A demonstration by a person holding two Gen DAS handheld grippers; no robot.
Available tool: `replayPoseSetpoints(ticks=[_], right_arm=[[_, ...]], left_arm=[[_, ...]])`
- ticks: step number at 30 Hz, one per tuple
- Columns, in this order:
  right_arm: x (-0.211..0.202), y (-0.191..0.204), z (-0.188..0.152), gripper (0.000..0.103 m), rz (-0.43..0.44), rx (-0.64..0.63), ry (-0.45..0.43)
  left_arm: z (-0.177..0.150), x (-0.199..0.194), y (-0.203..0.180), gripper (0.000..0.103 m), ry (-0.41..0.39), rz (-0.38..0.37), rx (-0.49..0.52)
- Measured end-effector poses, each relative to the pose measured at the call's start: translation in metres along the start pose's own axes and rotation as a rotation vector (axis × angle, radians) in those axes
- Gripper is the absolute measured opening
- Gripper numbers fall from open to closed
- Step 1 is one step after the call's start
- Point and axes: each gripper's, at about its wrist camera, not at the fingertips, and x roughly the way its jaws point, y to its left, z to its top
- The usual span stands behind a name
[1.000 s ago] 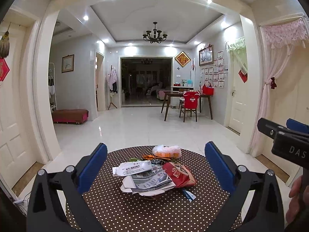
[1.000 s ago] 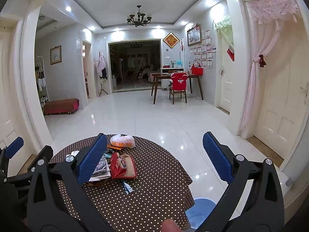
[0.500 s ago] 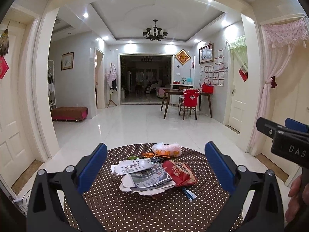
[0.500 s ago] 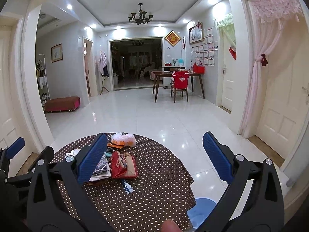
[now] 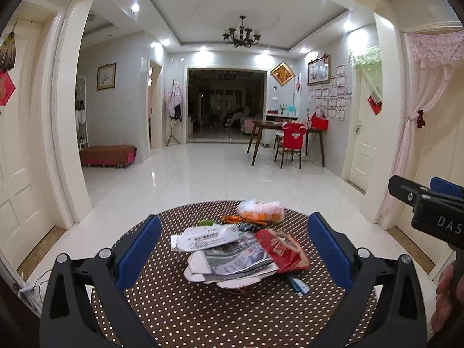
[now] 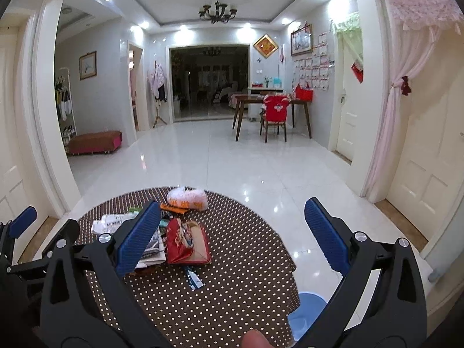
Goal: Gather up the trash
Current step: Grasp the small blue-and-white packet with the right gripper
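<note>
- On the round polka-dot table (image 5: 179,313) sits the trash pile (image 5: 232,258): a white flattened carton on top, printed paper under it, a red packet (image 6: 185,243) at its right edge.
- Beyond the pile, at the table's far edge, lies a white plastic bag (image 5: 261,210) with orange print.
- Left gripper (image 5: 233,253) hangs spread wide above the table's near side, gripping nothing, the pile framed between its blue pads.
- Right gripper (image 6: 232,236) is spread wide too, empty, off toward the table's right.
- Below the table's right edge sits a blue bin (image 6: 306,310).
</note>
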Motion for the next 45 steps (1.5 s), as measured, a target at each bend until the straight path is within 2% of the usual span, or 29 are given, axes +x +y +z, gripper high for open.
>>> replayPoseSetpoints(ticks=[3,11,15,17,20,21,24,30,36,40,45], right_arm=[[0.022,0.005,-0.011,0.097,0.042,-0.007,0.055],[0.114,0.033,-0.075,0.097,0.198,-0.086,0.373],[0.147,0.047,-0.102,0.096,0.225,-0.142,0.464],[0.161,0.052,-0.112,0.086,0.231,-0.158,0.495],[0.177,0.056,-0.119,0.057,0.247,-0.178,0.533],[0.18,0.056,-0.12,0.041,0.251,-0.183,0.542],[0.182,0.057,-0.12,0.018,0.253,-0.218,0.53],[0.167,0.037,-0.12,0.016,0.262,-0.2,0.526],[0.152,0.006,-0.12,0.016,0.28,-0.122,0.532],[0.129,-0.009,-0.123,0.015,0.321,-0.08,0.526],[0.106,-0.024,-0.129,0.015,0.369,-0.019,0.526]], left_arm=[[-0.009,0.013,0.01,0.099,0.041,0.029,-0.004],[-0.047,0.057,0.045,0.099,0.191,0.09,-0.046],[-0.062,0.071,0.055,0.099,0.242,0.105,-0.055],[-0.067,0.076,0.059,0.099,0.265,0.105,-0.063],[-0.069,0.082,0.062,0.099,0.278,0.111,-0.069],[-0.069,0.083,0.063,0.099,0.279,0.112,-0.07],[-0.065,0.09,0.064,0.099,0.275,0.12,-0.064],[-0.049,0.113,0.065,0.099,0.25,0.121,-0.032],[-0.043,0.137,0.056,0.099,0.268,0.08,0.077],[-0.051,0.132,0.056,0.099,0.286,0.026,0.058],[-0.069,0.128,0.056,0.099,0.327,0.014,0.031]])
